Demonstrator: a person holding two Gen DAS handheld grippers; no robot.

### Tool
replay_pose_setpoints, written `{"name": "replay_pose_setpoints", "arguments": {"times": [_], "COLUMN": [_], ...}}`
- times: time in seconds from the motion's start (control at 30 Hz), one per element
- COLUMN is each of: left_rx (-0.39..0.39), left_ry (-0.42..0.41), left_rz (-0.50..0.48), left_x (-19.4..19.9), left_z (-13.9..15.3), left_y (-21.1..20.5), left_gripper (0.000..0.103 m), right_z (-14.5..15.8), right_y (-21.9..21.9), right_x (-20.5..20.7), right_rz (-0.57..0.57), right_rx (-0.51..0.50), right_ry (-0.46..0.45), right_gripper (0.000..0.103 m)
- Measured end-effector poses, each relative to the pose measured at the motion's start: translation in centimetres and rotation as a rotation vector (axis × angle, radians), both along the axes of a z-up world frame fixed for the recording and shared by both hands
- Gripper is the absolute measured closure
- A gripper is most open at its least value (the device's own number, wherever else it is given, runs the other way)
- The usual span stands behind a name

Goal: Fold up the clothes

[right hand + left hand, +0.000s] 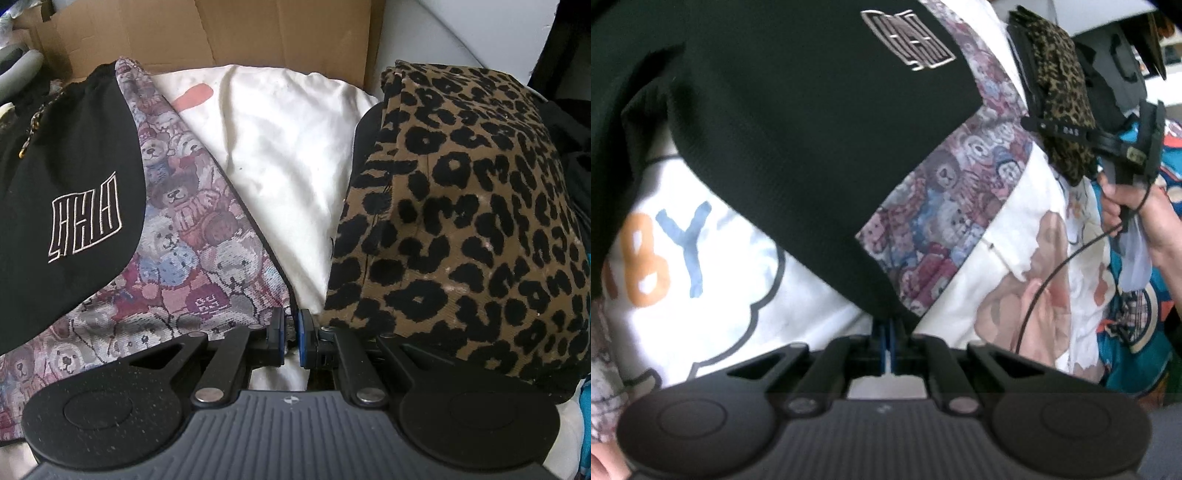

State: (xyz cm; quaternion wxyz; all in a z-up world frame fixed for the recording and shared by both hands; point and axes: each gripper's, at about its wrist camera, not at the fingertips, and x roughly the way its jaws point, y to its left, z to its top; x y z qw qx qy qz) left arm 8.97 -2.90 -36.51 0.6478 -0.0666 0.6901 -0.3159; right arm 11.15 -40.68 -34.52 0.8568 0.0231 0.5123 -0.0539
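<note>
**Tongs clamped on two hems before a fold**

Tongs on both sides are closed on cloth. The left tongs [888, 332] are pinched fully together on the lower corner of the black garment [783, 122], which carries an embroidered logo [908, 38] and hangs up and away from the blue pads [882, 341]. The right tongs [291, 332] stand narrow, with a thin edge of fabric between the pads; this appears to be the dark-trimmed hem of the teddy-bear print garment [192, 236], though the exact layer cannot be confirmed.

Position of the work: the black garment lies over the teddy-bear print, and both rest on white printed bedding [713, 280]. A folded leopard-print garment [458, 221] sits just beside the right tongs, on the white bedding, likely set aside as finished. A cardboard box [221, 33] stands behind the pile.

Reason for the hold: gripping a corner or hem gives control of a straight edge, so the cloth can be drawn taut and laid over itself without bunching. Two separated grip points keep that edge level.

In the left wrist view, a hand [1126, 206] holds the other gripper handle, its cable [1052, 266] trailing across the bedding.

Judgement: the fold is at its start, edges secured but not yet carried over.
</note>
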Motion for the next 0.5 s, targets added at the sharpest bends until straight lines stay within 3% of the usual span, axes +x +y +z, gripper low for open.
{"name": "replay_pose_setpoints", "arguments": {"times": [0.33,0.5], "left_rx": [-0.073,-0.059], "left_ry": [0.008,0.018], "left_rz": [-0.049,-0.049], "left_x": [1.0,0.9], "left_z": [3.0,2.1], "left_y": [1.2,0.9], "left_gripper": [0.101,0.101], "right_z": [3.4,5.0], "right_y": [-0.1,-0.2], "right_x": [-0.3,-0.1], "right_rz": [-0.015,-0.019], "right_rx": [0.012,0.013], "right_ry": [-0.009,-0.013], "right_gripper": [0.098,0.098]}}
